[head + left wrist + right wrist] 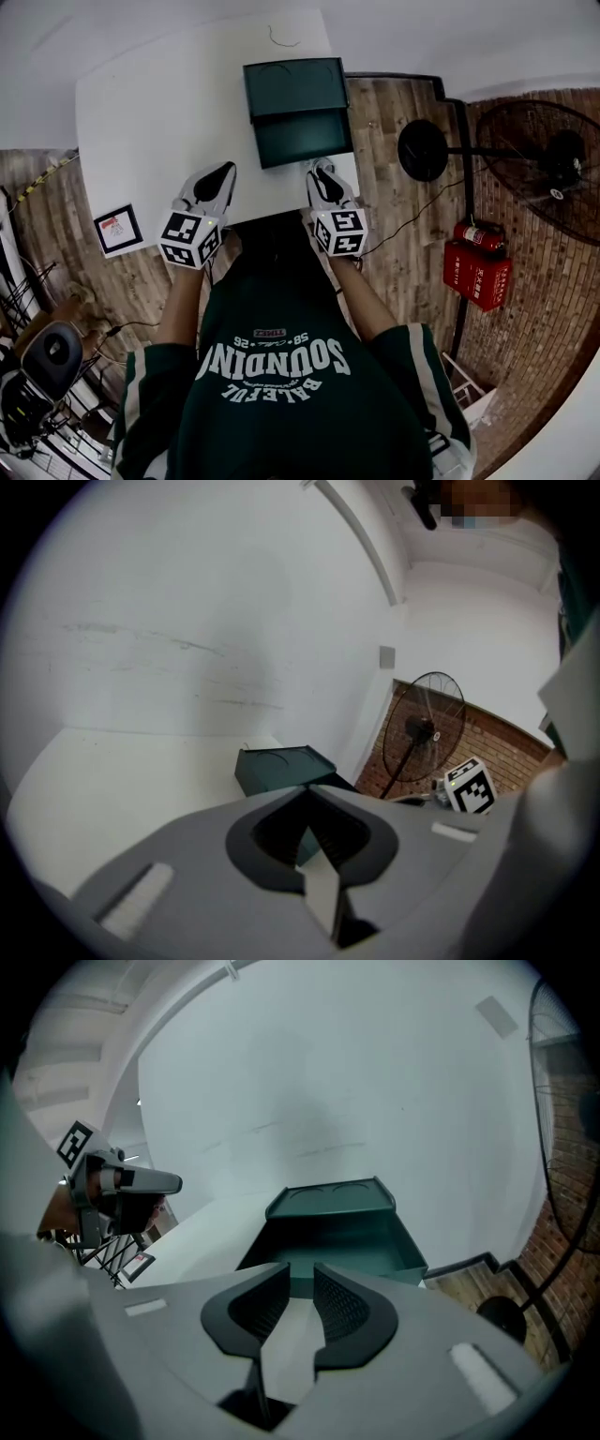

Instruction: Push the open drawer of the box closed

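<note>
A dark green box (pixel 292 86) stands at the far right of the white table (pixel 159 122), its drawer (pixel 302 138) pulled out toward me and empty. My right gripper (pixel 322 171) hovers just in front of the drawer's front right corner. In the right gripper view its jaws (pixel 302 1274) stand a little apart with nothing between them, and they point at the drawer (pixel 347 1241) under the box lid (pixel 333 1199). My left gripper (pixel 225 174) hangs over bare table left of the drawer. Its jaws (pixel 307 799) are shut and empty, with the box (pixel 277 766) ahead.
A small framed card (pixel 119 230) lies at the table's near left corner. On the wooden floor to the right stand a black fan (pixel 553 159) with a round base (pixel 422 150) and red fire extinguishers (pixel 478 262). The table's right edge runs just beside the box.
</note>
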`<state>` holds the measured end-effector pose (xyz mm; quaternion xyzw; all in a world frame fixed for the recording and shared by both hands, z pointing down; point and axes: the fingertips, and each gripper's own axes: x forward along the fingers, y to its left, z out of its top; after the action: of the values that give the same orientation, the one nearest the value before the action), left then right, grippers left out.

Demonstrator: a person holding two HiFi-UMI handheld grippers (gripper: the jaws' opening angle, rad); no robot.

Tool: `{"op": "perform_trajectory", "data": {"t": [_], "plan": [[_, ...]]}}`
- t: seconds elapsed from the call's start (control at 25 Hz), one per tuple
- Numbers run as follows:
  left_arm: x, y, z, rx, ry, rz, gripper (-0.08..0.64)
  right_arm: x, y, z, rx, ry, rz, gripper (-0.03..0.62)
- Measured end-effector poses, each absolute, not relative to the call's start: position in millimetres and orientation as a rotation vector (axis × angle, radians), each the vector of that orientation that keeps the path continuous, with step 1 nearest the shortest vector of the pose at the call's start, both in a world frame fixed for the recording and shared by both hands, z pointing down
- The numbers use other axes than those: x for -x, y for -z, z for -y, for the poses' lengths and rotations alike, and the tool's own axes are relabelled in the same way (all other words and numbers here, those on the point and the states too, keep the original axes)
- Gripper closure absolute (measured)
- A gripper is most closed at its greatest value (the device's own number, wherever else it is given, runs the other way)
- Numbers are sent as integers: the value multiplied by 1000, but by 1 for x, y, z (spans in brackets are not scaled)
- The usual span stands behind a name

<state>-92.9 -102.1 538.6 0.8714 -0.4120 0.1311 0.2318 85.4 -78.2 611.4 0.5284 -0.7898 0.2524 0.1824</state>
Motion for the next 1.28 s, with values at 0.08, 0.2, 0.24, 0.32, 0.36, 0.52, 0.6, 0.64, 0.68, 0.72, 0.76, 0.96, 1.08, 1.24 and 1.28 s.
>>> {"op": "perform_trajectory", "data": {"t": [0.08,0.2,0.24,0.32,0.36,0.52,0.6,0.64,0.68,0.72,0.76,0.96,1.08,1.24,1.28], "plan": [[94,-540,100,-2384,-364,1136,508,-88,-623,79,-1485,-755,2198,503],[98,-542,100,-2369,-369,1152,508,-89,-640,81,-1463,-806,2149,481],[100,-542,100,-2363,-370,1158,508,-89,-645,81,-1452,-818,2132,480],[103,-542,102,-2353,-372,1169,508,-89,-656,83,-1426,-849,2098,482],[105,-542,102,-2348,-374,1173,508,-89,-662,84,-1416,-867,2080,482],[111,-546,106,-2318,-372,1193,508,-93,-681,89,-1408,-912,2019,482],[113,-548,108,-2306,-371,1200,508,-93,-688,92,-1402,-928,1999,483],[115,-549,109,-2301,-372,1203,508,-93,-691,93,-1398,-935,1989,483],[115,-551,111,-2297,-373,1205,508,-93,-694,94,-1393,-942,1980,483],[116,-552,112,-2294,-374,1207,508,-92,-696,95,-1387,-950,1976,492],[116,-552,114,-2291,-374,1208,508,-91,-697,96,-1378,-959,1976,513],[115,-551,121,-2283,-370,1219,508,-90,-697,98,-1338,-967,1984,520],[114,-550,125,-2282,-367,1220,508,-89,-695,98,-1329,-978,1988,520],[115,-548,130,-2282,-366,1221,508,-85,-691,103,-1318,-982,2004,520],[115,-548,130,-2282,-366,1222,508,-85,-691,105,-1320,-983,2006,520]]}}
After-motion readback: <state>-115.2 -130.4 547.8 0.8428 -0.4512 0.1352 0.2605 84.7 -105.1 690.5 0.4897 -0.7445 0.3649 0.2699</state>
